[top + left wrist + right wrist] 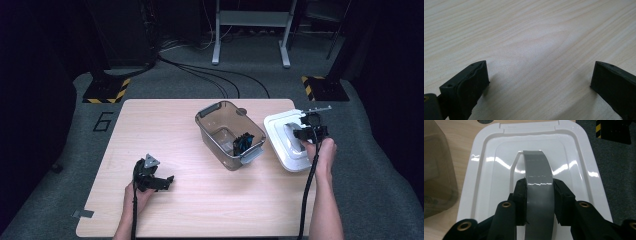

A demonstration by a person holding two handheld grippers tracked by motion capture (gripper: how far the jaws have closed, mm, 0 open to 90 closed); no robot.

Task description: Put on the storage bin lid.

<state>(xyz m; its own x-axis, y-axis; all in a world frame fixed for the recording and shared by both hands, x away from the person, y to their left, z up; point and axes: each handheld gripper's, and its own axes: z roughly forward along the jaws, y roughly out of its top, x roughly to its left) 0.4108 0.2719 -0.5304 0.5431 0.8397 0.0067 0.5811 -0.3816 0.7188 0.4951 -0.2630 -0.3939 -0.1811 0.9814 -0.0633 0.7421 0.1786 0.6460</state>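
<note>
A white bin lid (279, 131) with a grey strap handle (537, 167) is at the table's right edge, partly over the floor. My right gripper (539, 202) is shut on that handle, one black pad pressed on each side. In the high view the right gripper (306, 134) sits over the lid's middle. I cannot tell whether the lid (486, 177) touches the table. A clear grey bin (207, 114) stands left of the lid, with a black and blue object (241, 142) inside. My left gripper (162, 182) rests low at the table's front left, open, with bare wood between its jaws (539, 82).
The light wooden table (165, 130) ends just right of the lid, with dark carpet beyond. The bin's wall (436, 177) stands close to the lid's left side. Cables, stand feet and striped floor plates lie behind the table.
</note>
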